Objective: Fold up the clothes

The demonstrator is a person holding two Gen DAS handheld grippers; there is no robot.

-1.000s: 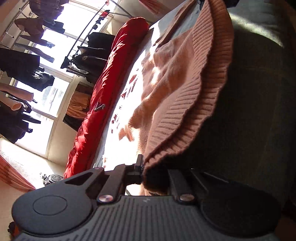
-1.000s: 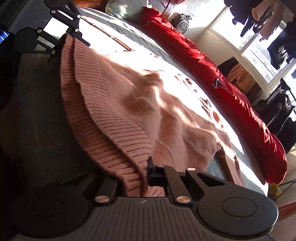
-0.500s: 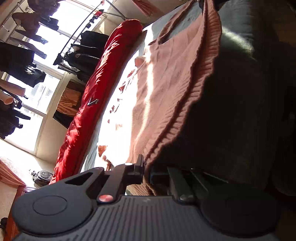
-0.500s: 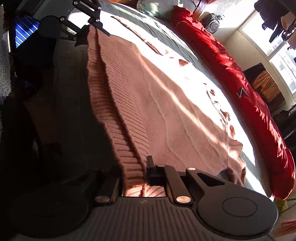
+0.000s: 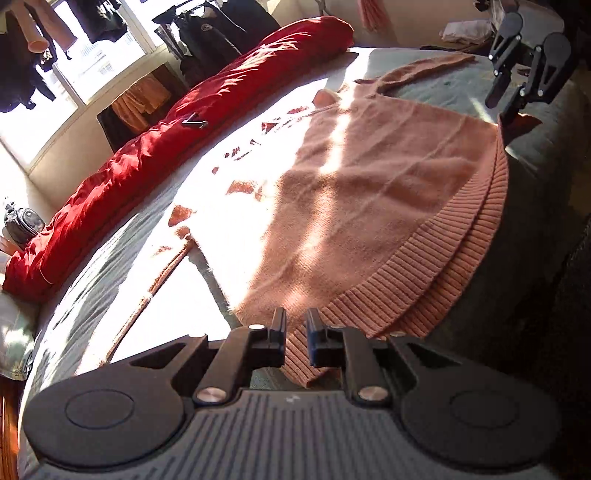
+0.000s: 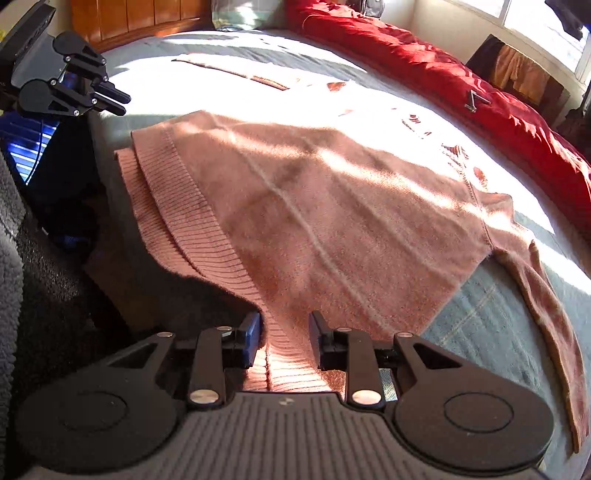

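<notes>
Sunlit bed (image 5: pixel 110 266), pink sweater (image 5: pixel 369 206), red duvet (image 5: pixel 207 122)

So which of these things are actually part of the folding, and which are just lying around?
Part of the job:
- pink sweater, spread flat on the bed
- left claw, open over its ribbed hem
- right claw, open over the hem

Just lying about:
- red duvet
- hanging clothes by the window
- pillow
</notes>
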